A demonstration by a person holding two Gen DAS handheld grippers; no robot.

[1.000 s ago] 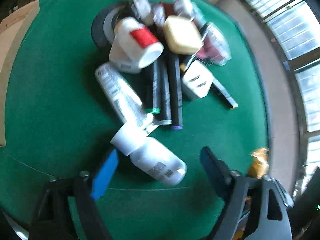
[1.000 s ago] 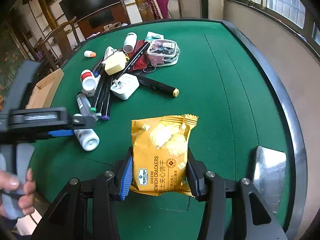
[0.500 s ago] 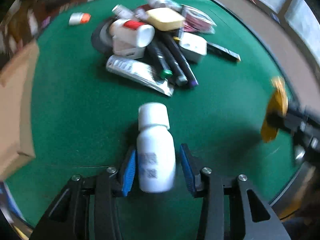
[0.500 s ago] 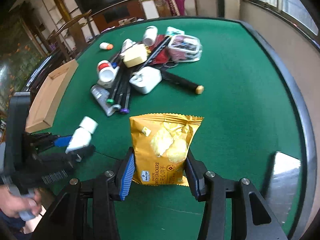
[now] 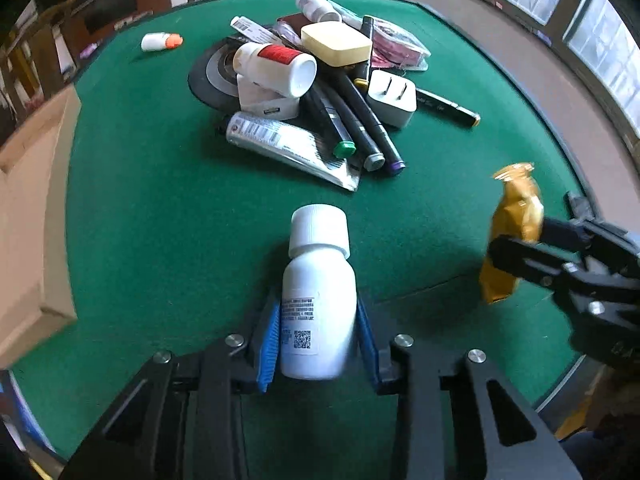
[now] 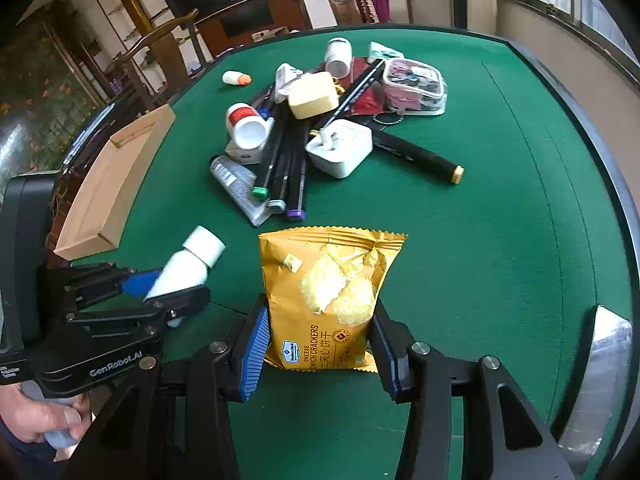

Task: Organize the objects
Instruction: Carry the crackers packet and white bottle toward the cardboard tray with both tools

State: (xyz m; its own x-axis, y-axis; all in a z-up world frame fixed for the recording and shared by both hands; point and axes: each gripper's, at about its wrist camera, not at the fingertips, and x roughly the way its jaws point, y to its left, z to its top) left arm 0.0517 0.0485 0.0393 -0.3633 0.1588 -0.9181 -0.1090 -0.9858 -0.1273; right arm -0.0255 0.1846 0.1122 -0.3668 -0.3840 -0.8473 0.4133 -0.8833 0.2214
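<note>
Daylit, sharp at centre, bent at the edges

Lit from windows (image 5: 600, 20) at right; soft shadows on green table (image 5: 160, 200); glare on metal plate (image 6: 600, 380); strong fisheye curve, dark corners, slight blur on white bottle (image 5: 318, 300)

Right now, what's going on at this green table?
A person is sorting clutter with two tools. The left hand-held gripper has just been closing its jaws on a white bottle, which now sits between the blue pads, cap pointing away. The right hand-held gripper holds a yellow cracker packet upright. A pile of markers, tubes and chargers is not yet sorted, and a cardboard box waits at the table's edge.
</note>
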